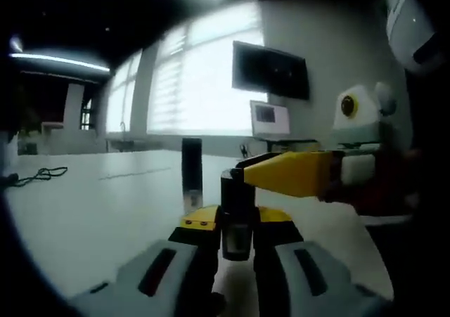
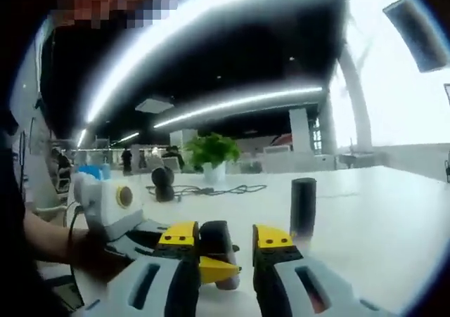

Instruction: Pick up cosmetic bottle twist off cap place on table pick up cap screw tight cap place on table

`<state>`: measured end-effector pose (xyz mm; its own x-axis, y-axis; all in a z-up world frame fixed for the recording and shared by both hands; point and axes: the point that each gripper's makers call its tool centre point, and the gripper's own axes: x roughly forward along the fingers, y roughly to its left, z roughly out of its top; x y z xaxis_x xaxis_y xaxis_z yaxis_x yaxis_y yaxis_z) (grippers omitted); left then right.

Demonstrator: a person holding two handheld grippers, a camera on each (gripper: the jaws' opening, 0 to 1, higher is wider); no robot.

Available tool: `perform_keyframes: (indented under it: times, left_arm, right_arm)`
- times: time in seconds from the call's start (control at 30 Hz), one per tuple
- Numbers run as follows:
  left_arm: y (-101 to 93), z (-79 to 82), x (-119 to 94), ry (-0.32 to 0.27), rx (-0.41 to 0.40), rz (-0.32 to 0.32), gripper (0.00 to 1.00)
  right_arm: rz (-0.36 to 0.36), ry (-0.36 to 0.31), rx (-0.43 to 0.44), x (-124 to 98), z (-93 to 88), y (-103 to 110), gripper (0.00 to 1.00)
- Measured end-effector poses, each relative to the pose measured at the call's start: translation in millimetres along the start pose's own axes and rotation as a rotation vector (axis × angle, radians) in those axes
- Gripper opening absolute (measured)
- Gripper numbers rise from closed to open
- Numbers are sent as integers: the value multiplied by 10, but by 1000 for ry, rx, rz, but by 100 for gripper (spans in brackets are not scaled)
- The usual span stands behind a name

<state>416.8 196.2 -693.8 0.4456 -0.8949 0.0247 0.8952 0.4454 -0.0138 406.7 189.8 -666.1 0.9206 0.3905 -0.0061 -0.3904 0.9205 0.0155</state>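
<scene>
Jaws clamp dark bottle, cap off

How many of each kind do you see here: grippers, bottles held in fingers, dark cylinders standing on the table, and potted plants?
Grippers: 2, the left gripper and the right gripper
Bottles held in fingers: 1, the bottle in the left gripper
Dark cylinders standing on the table: 1, the cylinder
Potted plants: 1, the plant
Total: 5

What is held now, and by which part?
The left gripper holds the cosmetic bottle by its body. The right gripper meets its cap; that grip cannot be told.
</scene>
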Motion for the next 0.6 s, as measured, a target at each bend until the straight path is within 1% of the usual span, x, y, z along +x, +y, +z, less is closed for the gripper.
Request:
perform_keyframes:
  times: [0.03,0.1,0.2,0.27,0.3,0.33,0.37,0.43,0.5,0.6]
  left_arm:
    - [-5,2,-1,-1,3,-1,8]
    - [-6,-6,-1,4,10,1,8]
    - [-1,-19,-2,10,16,1,8]
    - [-22,-30,6,15,22,-1,8]
    - [-27,-30,9,15,25,-1,8]
    - [-27,-38,8,19,25,-1,8]
    - [-29,-56,8,29,23,-2,8]
    - [-35,-54,7,27,29,-2,8]
    - [-47,-48,6,24,24,-8,8]
    - [-63,-45,0,23,25,-15,8]
  right_arm:
    - [-2,8,-16,15,-20,25,21]
    - [2,9,-11,44,-37,81,20]
    - [-1,16,-62,63,-47,152,18]
    - [-26,21,-96,64,-48,127,15]
    - [-32,23,-94,70,-53,121,13]
    - [-56,41,-127,66,-76,70,10]
    - [-49,38,-135,69,-66,77,10]
    - [-46,39,-115,60,-68,81,9]
    - [-31,37,-113,45,-57,83,9]
    - [19,36,-115,35,-51,105,9]
